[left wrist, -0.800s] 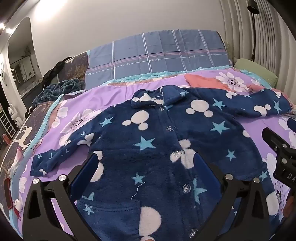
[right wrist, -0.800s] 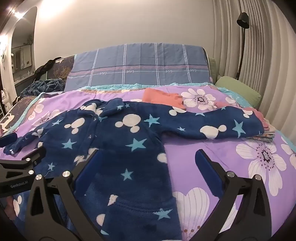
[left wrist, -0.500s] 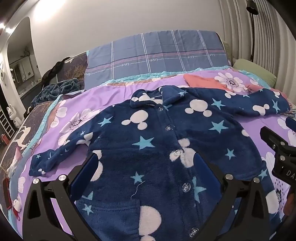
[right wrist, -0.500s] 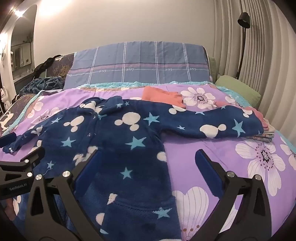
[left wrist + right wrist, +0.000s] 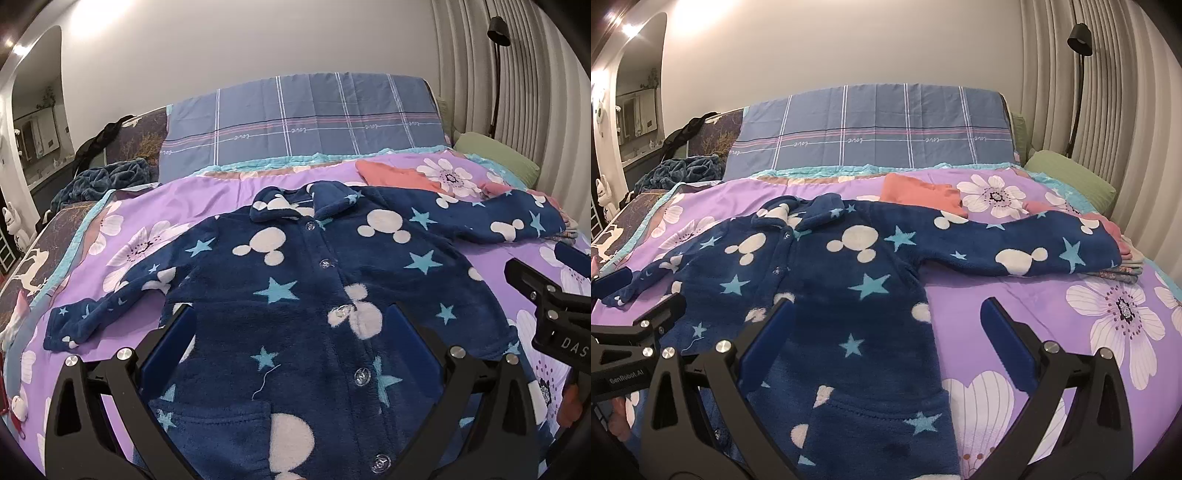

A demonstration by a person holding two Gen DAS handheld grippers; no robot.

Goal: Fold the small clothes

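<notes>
Left wrist view: the jacket (image 5: 295, 295) lies face up and buttoned, spread flat on the bed (image 5: 221, 195), sleeves out to both sides. The left gripper (image 5: 291, 339) and right gripper (image 5: 886, 325) hover over its lower half, jaws spread, holding nothing. Best to pinch a sleeve cuff and fold it inward across the chest, keeping the fleece smooth.

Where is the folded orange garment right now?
The orange garment lies on the purple floral bedspread toward the head of the bed, just beyond the navy fleece top, right of its collar, in both wrist views.
</notes>
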